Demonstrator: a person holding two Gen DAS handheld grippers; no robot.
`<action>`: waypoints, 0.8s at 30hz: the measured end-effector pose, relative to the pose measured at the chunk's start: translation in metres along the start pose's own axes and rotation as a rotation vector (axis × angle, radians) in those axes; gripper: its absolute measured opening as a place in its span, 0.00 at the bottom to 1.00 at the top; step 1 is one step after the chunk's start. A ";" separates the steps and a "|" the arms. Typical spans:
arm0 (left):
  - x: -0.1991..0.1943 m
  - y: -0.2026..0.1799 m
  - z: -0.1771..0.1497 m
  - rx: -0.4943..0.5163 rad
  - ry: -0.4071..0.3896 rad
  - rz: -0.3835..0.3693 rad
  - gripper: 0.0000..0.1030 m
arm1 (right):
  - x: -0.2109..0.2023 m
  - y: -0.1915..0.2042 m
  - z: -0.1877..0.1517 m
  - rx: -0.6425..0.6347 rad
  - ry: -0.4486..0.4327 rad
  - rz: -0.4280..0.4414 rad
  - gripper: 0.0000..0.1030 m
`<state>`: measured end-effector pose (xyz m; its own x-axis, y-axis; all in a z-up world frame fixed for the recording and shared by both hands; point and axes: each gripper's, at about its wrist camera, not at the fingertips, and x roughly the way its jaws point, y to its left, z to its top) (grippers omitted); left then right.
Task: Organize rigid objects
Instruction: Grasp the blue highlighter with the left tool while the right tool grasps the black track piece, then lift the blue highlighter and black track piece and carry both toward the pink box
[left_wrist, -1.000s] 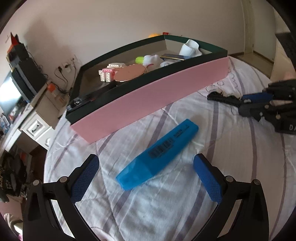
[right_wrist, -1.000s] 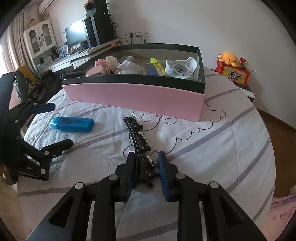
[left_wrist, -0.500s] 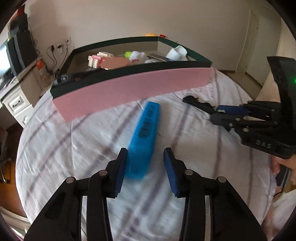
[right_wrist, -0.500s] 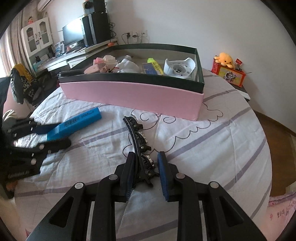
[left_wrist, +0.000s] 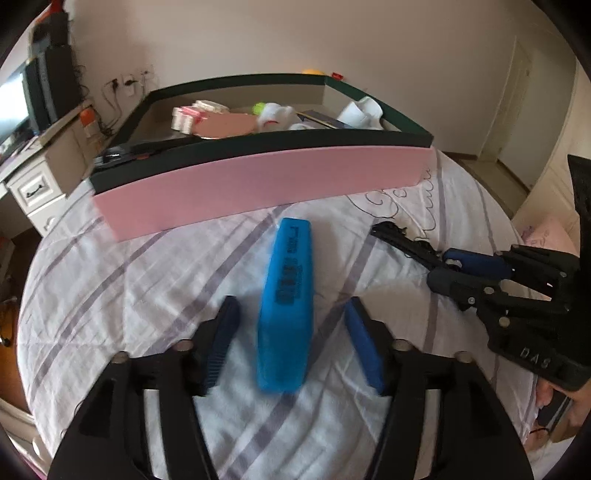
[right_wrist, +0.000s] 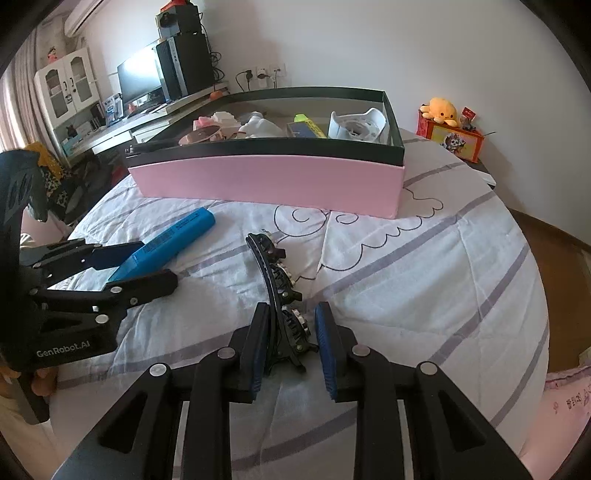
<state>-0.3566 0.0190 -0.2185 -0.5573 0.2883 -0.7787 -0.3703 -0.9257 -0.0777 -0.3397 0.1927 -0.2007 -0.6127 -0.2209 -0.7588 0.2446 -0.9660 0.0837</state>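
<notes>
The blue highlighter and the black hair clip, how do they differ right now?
The blue highlighter is a straight, smooth bar; the black hair clip is thin, curved and toothed. The highlighter lies between the open fingers of the left gripper, with gaps on both sides; the hair clip sits between the close-set fingers of the right gripper. Both lie on the striped bedsheet in front of the pink box.

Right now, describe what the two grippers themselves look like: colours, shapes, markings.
Both are matte black plastic with angular linkage arms joined by silver round-headed pins. The left gripper has two fingers faced with ribbed blue pads, and white "GenRobot.AI" lettering on its body. The right gripper looks the same, with raised "DAS" lettering on its side. No cables or sleeves show.
</notes>
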 end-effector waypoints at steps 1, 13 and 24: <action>0.002 -0.003 0.001 0.016 0.008 -0.024 0.82 | 0.001 0.002 0.001 -0.005 0.000 -0.007 0.25; -0.007 0.006 -0.002 -0.017 -0.012 0.045 0.26 | 0.000 0.006 0.001 -0.013 0.010 -0.009 0.26; -0.037 -0.001 -0.045 -0.053 -0.040 0.074 0.27 | -0.020 0.029 -0.025 -0.007 0.018 0.083 0.25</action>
<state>-0.3020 -0.0014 -0.2169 -0.6111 0.2273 -0.7583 -0.2879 -0.9561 -0.0546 -0.3018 0.1728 -0.1989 -0.5764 -0.2973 -0.7612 0.2990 -0.9436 0.1421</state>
